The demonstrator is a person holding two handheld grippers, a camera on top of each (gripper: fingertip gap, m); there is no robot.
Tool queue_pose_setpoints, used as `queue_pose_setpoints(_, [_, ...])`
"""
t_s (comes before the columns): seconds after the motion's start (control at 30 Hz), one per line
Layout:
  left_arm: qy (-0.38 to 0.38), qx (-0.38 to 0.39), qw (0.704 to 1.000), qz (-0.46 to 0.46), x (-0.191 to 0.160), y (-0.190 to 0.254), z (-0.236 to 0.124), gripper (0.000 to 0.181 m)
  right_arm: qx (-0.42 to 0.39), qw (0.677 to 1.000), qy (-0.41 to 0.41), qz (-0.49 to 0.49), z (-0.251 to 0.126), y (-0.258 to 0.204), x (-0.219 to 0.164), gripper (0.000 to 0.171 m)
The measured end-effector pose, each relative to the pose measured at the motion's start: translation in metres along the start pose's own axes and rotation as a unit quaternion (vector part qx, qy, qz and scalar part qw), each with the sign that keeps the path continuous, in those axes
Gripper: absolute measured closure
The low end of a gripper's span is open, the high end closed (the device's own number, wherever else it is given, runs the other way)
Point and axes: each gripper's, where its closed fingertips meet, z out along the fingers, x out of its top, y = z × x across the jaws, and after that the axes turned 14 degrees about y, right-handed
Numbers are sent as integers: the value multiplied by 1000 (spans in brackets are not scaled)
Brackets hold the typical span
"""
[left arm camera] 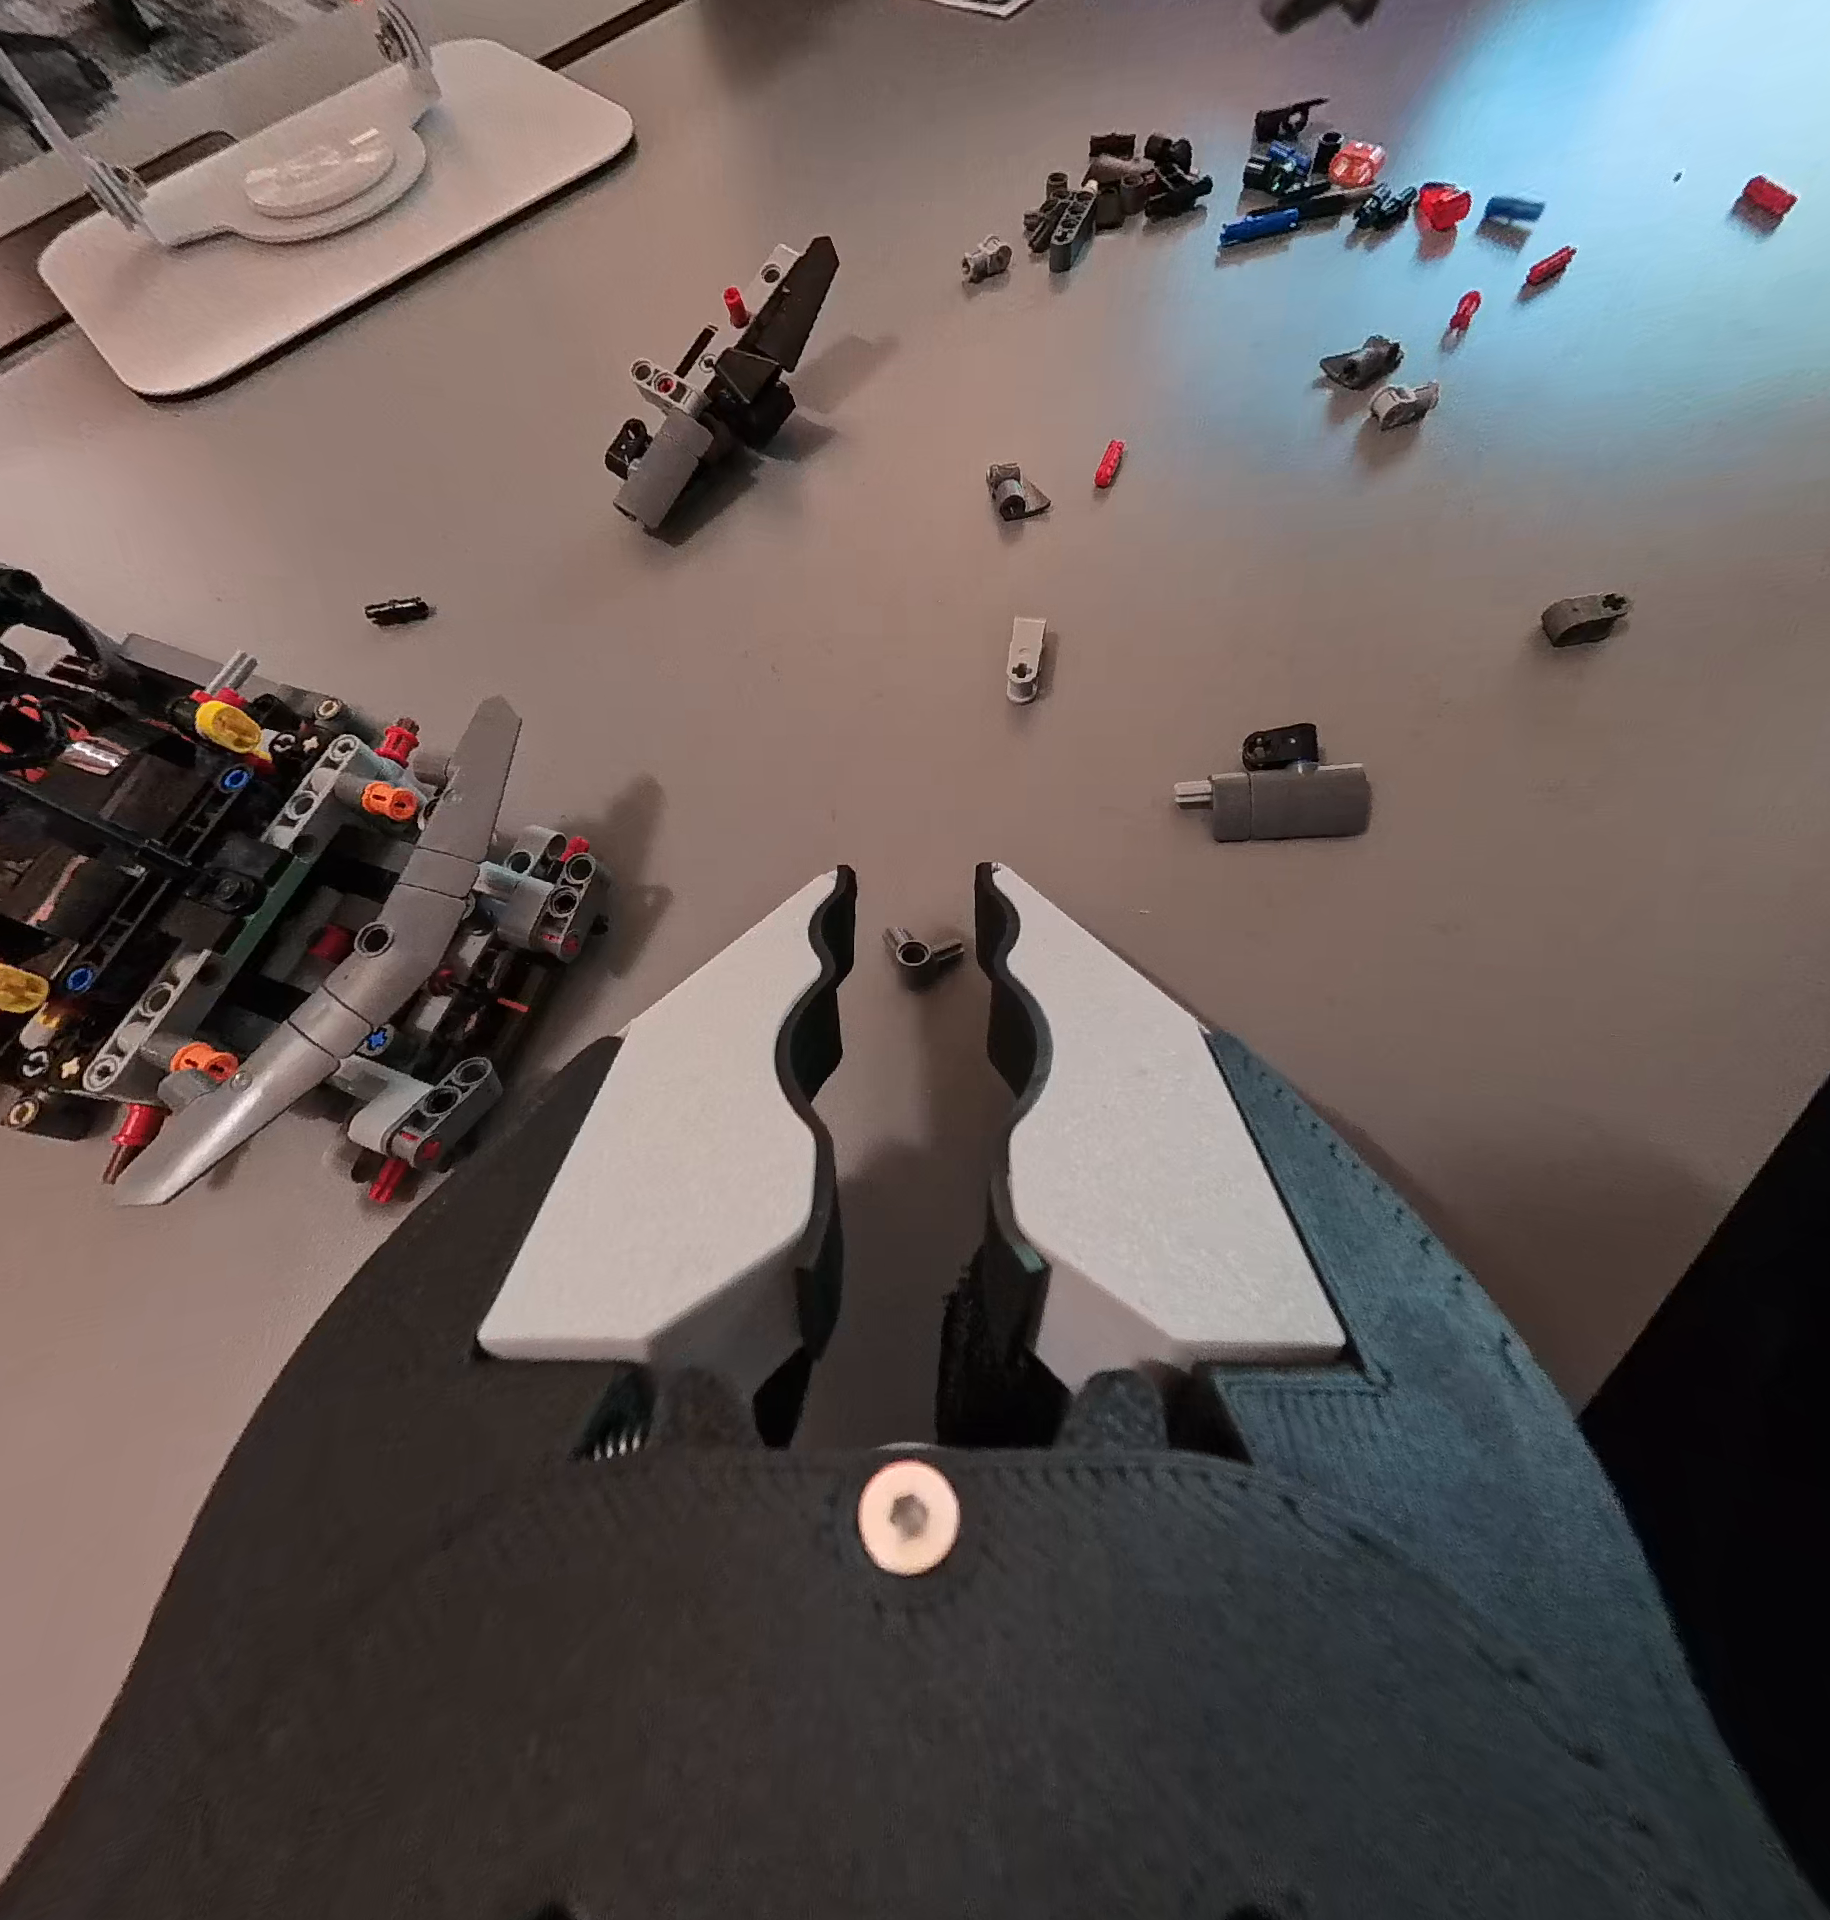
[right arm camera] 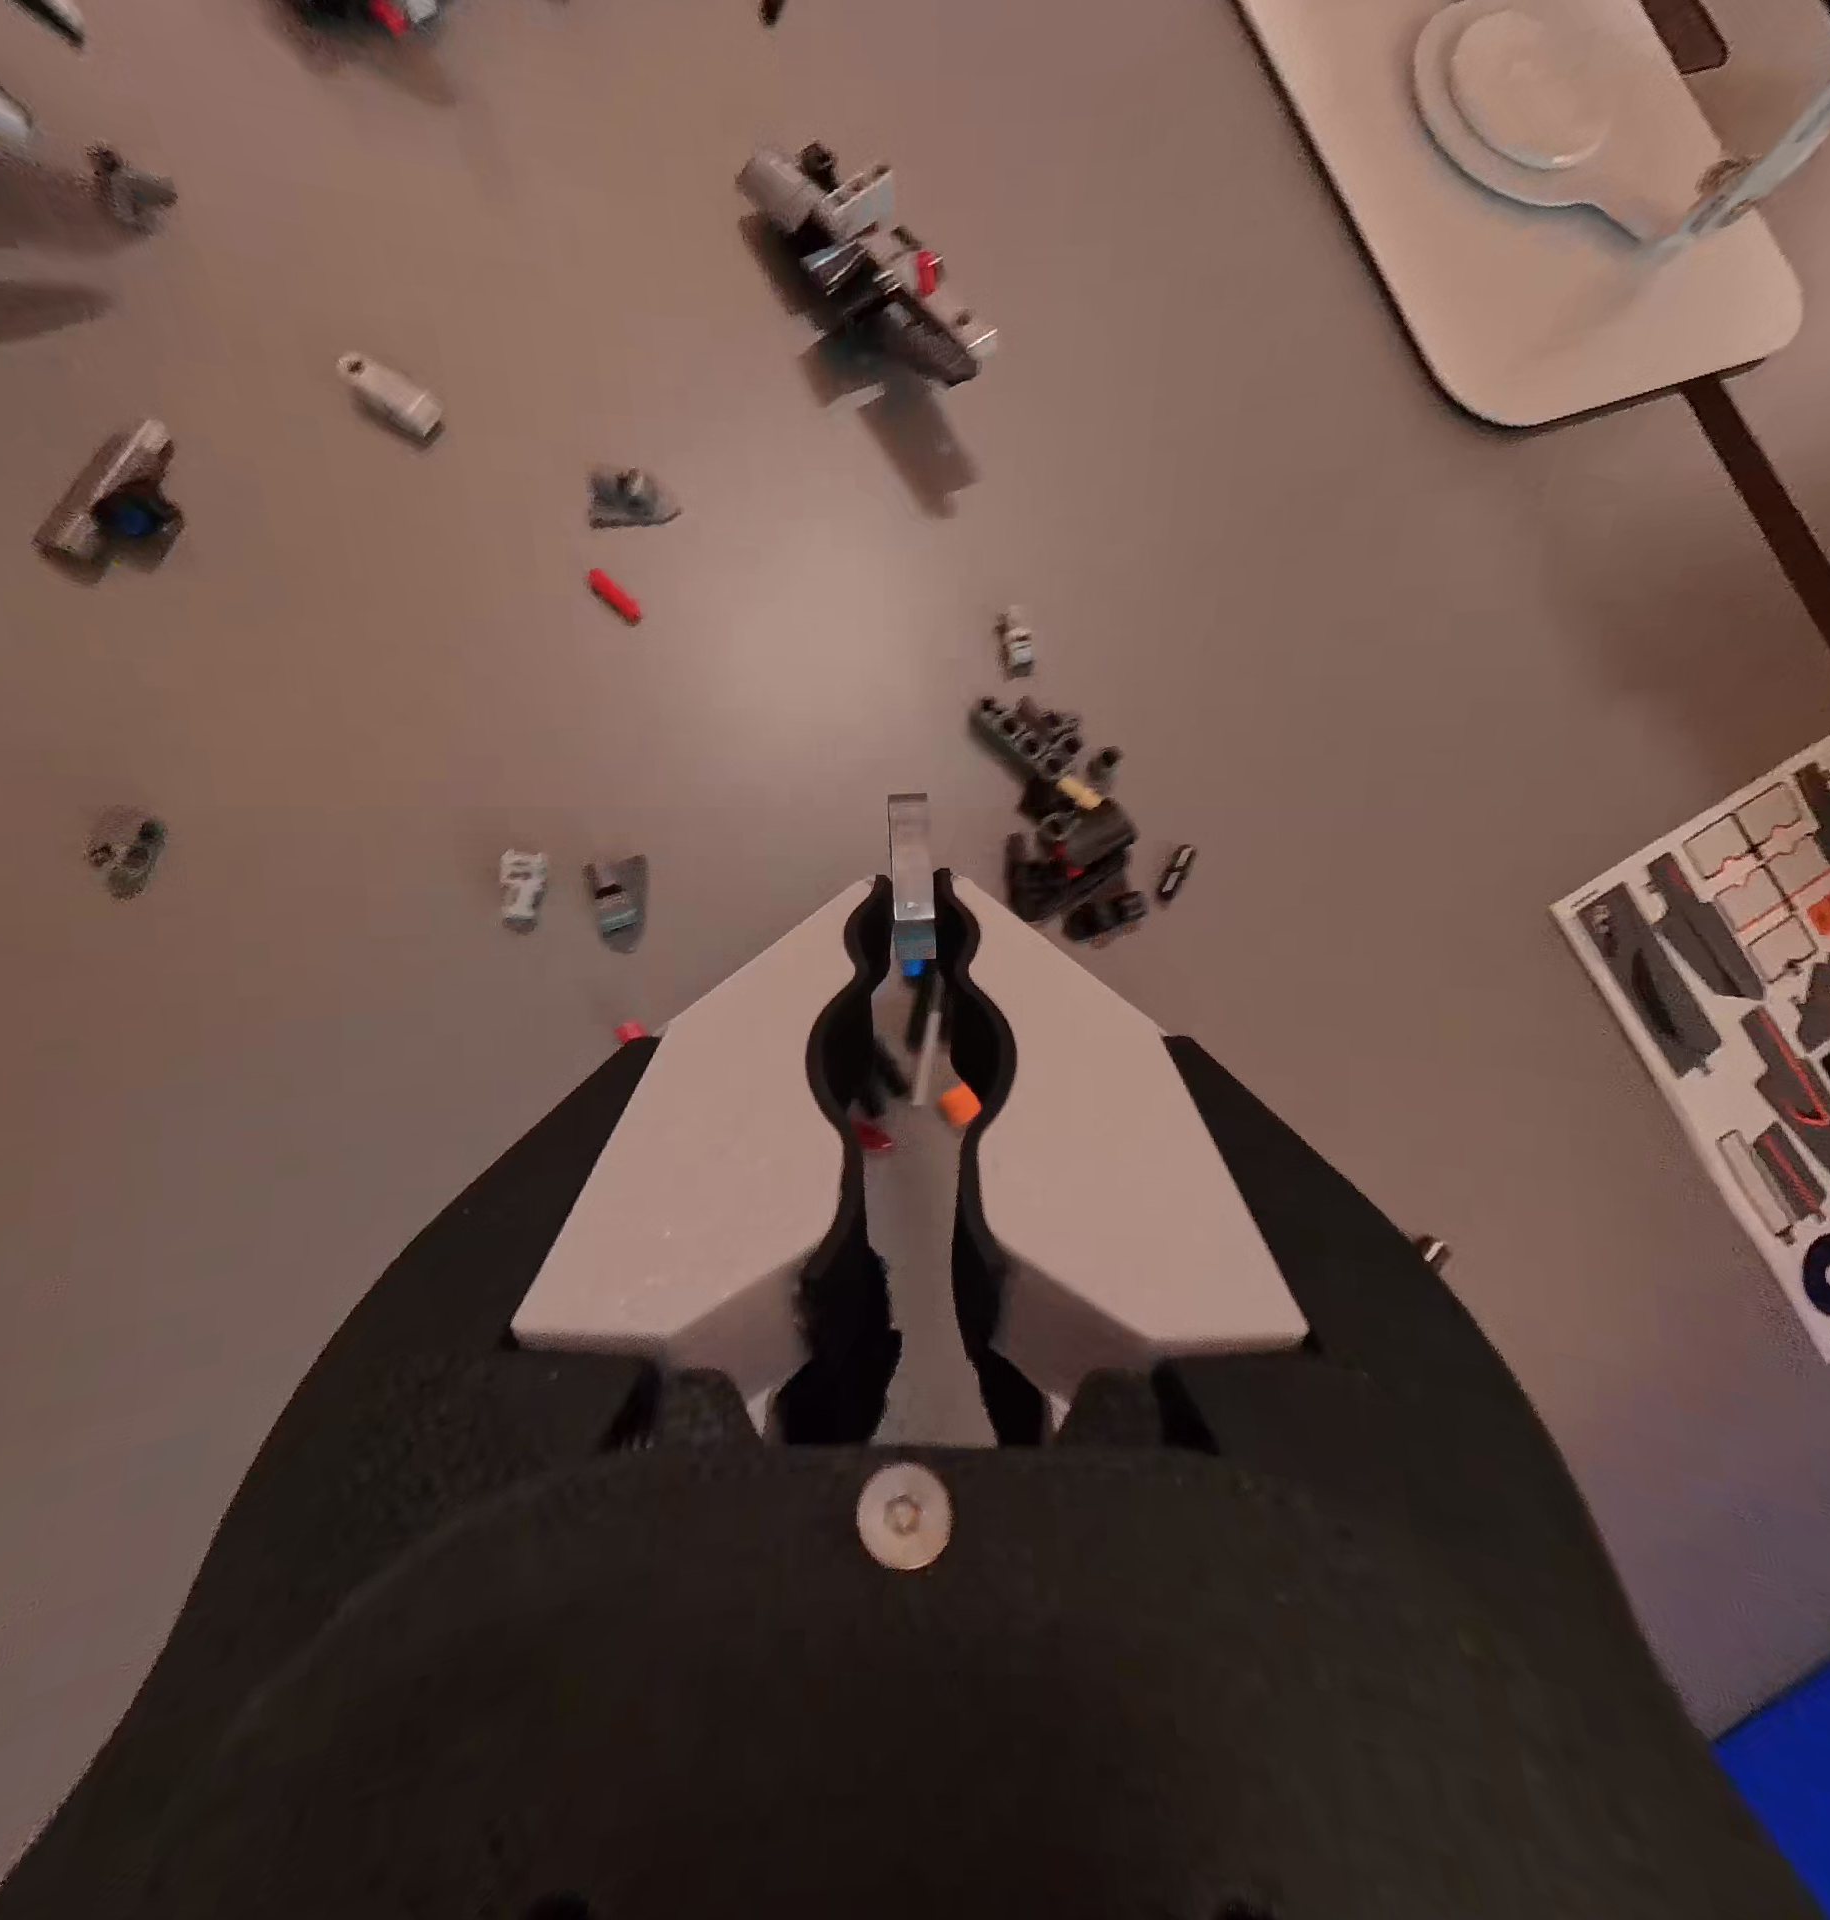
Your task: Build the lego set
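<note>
Grey piece (right arm camera: 909,868) between right fingers (right arm camera: 1025,997)

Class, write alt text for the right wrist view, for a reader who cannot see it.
The right tool, high above a brown table, is shut on a small grey piece with a blue end. Loose grey, black and red pieces lie scattered below, with a part-built grey and black assembly farther off. A sticker sheet lies at the right edge.
</note>
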Motion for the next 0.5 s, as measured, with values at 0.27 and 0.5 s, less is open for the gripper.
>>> queue_pose_setpoints(0.27, [1,5,1000,9,0,0,0,162,-28,991,-66,-109,18,-42,-32,165])
queue_pose_setpoints(0.5, [0,1,1000,4,0,1,0,161,-27,991,-72,-106,15,-50,-38,153])
